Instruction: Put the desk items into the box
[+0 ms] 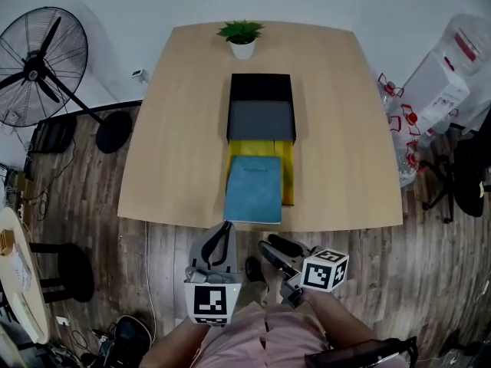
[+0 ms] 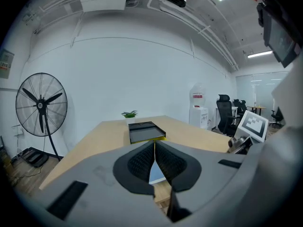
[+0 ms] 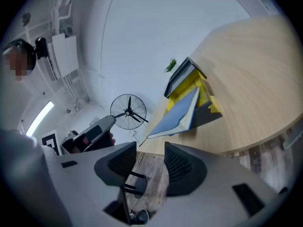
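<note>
A black open box [image 1: 261, 88] with a grey inside lies in the middle of the wooden desk [image 1: 184, 144]. A yellow folder [image 1: 288, 176] sticks out from under its near end, and a blue notebook [image 1: 253, 190] lies on the folder, reaching the desk's near edge. Both grippers hover off the desk's near edge, over the floor. My left gripper [image 1: 227, 225] is shut with nothing held, its tips [image 2: 154, 144] pointing at the notebook [image 2: 157, 175] and box [image 2: 144, 130]. My right gripper [image 1: 270, 242] is open and empty [image 3: 150, 148], tilted sideways, with the notebook [image 3: 177, 112] ahead of it.
A small potted plant [image 1: 242, 37] stands at the desk's far edge. A standing fan [image 1: 38, 60] is on the floor at the left, with a black stool [image 1: 73, 271] and a round table [image 1: 15, 274] nearer. A water dispenser [image 1: 441, 83] and an office chair [image 1: 468, 167] are at the right.
</note>
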The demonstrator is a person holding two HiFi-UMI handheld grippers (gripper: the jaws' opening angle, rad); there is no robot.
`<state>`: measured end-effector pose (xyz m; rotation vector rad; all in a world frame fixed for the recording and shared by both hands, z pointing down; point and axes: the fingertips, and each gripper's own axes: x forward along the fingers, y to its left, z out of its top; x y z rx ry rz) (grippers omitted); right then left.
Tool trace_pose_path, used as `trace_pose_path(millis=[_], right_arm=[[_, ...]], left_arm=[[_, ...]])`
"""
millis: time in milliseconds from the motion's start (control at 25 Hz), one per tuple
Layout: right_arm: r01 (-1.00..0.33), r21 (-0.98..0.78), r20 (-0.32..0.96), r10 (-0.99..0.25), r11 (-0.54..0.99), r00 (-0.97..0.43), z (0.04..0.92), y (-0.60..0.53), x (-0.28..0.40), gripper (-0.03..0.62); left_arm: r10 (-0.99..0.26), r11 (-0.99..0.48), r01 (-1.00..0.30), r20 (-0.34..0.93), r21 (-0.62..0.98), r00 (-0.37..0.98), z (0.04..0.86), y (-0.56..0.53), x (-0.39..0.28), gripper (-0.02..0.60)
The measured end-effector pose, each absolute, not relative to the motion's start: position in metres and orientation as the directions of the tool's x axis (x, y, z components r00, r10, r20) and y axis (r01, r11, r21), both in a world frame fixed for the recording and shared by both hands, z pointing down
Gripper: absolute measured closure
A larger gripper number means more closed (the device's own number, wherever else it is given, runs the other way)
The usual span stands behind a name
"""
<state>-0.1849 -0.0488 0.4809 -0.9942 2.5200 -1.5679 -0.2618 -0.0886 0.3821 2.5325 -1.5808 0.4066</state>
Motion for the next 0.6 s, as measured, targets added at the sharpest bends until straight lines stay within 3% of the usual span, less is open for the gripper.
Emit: trace_pose_path(millis=[40, 120, 160, 360, 600], right_arm=[[-0.531, -0.786, 0.32, -0.525, 0.318, -0.788, 0.477, -0.049, -0.187, 0.43], [-0.609, -0.712, 0.372, -0.548, 0.35, -0.75, 0.473, -0.052, -0.189, 0.57], [-0.651, -0.664, 0.405, -0.555, 0.367, -0.726, 0.473, -0.054, -0.189, 0.592], [-0.769, -0.464, 0.511, -0.576, 0.441, -0.638, 0.478, -0.06, -0.195, 0.592], [-0.796, -0.37, 0.552, -0.576, 0.479, -0.603, 0.489, -0.062, -0.202, 0.592]], left_arm=[[-0.858, -0.443, -0.897, 0.298, -0.016, 0.418, 0.386, -0.088, -0.261, 0.566], [-0.852, -0.439, -0.898, 0.309, 0.015, 0.422, 0.394, -0.087, -0.26, 0.566], [-0.848, -0.442, -0.897, 0.316, 0.021, 0.425, 0.399, -0.087, -0.259, 0.565], [-0.829, -0.455, -0.889, 0.338, 0.057, 0.446, 0.422, -0.088, -0.255, 0.566], [-0.806, -0.491, -0.87, 0.357, 0.042, 0.472, 0.446, -0.084, -0.243, 0.566]])
